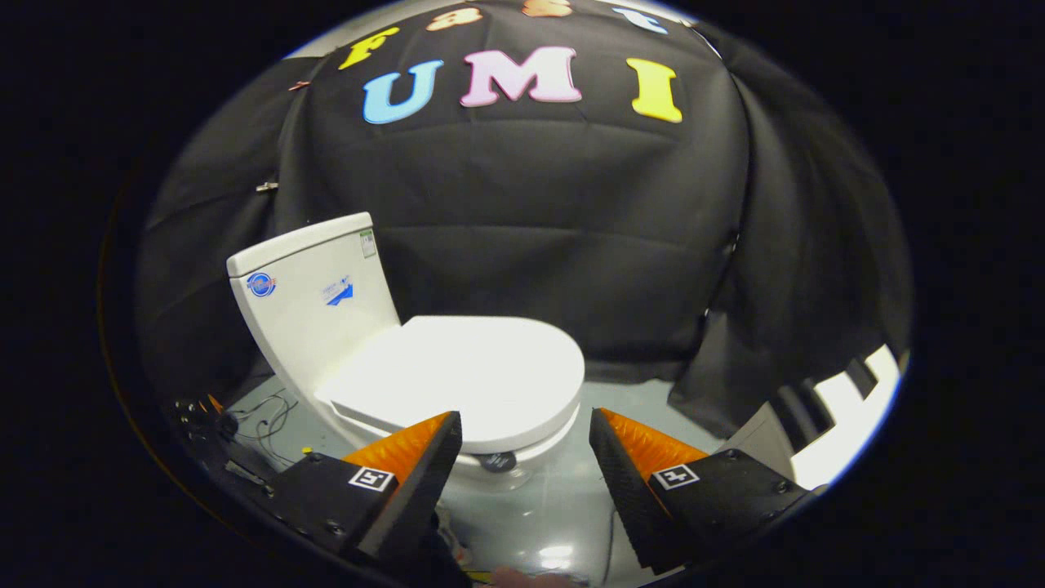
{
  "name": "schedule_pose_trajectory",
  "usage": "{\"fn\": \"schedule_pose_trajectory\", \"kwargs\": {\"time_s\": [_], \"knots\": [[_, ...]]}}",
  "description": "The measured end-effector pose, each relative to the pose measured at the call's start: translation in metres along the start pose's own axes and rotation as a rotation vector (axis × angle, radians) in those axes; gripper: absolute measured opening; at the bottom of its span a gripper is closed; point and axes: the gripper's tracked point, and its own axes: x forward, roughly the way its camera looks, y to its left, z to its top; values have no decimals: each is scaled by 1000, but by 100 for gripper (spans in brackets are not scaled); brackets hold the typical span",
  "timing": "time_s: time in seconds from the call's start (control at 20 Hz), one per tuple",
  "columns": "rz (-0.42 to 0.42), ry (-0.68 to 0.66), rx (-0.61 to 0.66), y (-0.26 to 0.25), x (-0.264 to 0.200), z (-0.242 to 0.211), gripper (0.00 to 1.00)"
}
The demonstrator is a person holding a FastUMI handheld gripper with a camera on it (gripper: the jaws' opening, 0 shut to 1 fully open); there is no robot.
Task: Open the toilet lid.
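Gripper view puts the closed lid (482,371) just ahead of the open, empty claw (522,429), front edge nearest the fingers, hinge away by the tank (314,286).

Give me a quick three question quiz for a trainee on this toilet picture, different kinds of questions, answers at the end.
1. True or false: the lid is already raised against the tank.
2. The gripper has its fingers: A) open, holding nothing B) shut on the lid C) shut on the tank.
3. Fill in: the lid's front edge lies just ahead of the ___.

Key: 1 false, it lies flat on the bowl. 2 A. 3 fingers.
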Motion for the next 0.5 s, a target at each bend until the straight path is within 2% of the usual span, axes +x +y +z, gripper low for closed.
{"fn": "schedule_pose_trajectory", "kwargs": {"time_s": [0.1, 0.3, 0.45, 0.5], "knots": [[32, 82, 62, 5, 18, -28, 99], [68, 190, 103, 2, 50, -70, 99], [132, 281, 221, 6, 69, -96, 99], [131, 323, 258, 4, 78, -107, 97]]}}
